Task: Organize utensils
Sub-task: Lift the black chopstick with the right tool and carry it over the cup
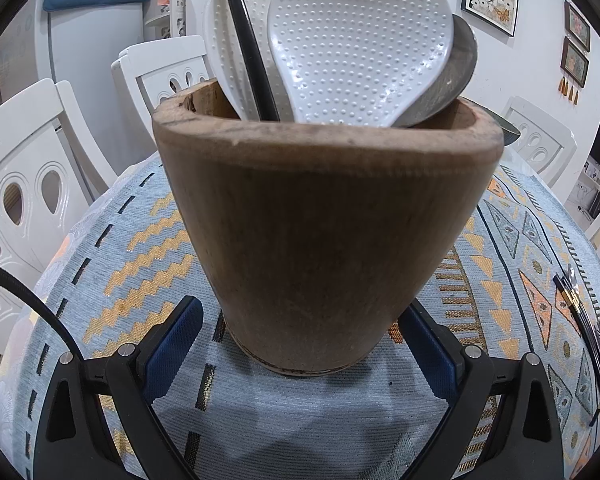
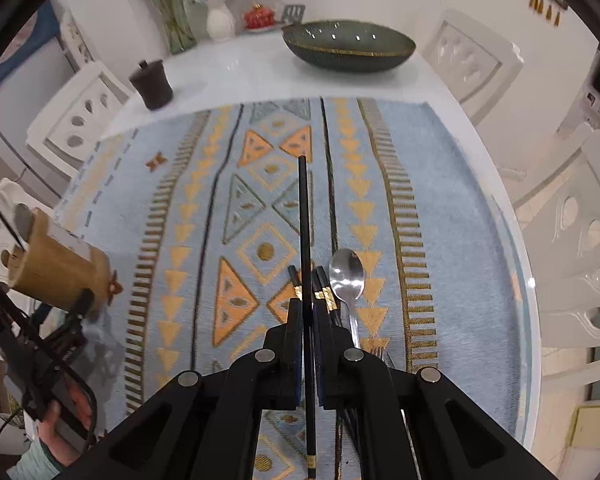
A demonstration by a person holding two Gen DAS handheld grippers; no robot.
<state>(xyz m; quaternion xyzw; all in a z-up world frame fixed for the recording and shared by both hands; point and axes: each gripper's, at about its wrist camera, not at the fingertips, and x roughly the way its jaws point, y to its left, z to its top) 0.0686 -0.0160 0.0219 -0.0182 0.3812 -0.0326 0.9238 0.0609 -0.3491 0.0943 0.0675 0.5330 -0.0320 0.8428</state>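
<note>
Black chopstick (image 2: 305, 240), clamped between the closed fingers of the right gripper (image 2: 307, 316), its long axis pointing straight ahead above the counter (image 2: 440, 184). The wooden holder (image 1: 324, 224) lies well to its left, flanked by the left gripper (image 1: 300, 344), whose fingers stand wide apart around its base.

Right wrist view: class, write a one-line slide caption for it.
Right gripper clamps one black chopstick above the patterned tablecloth, with a metal spoon and more chopsticks lying beneath.
</note>
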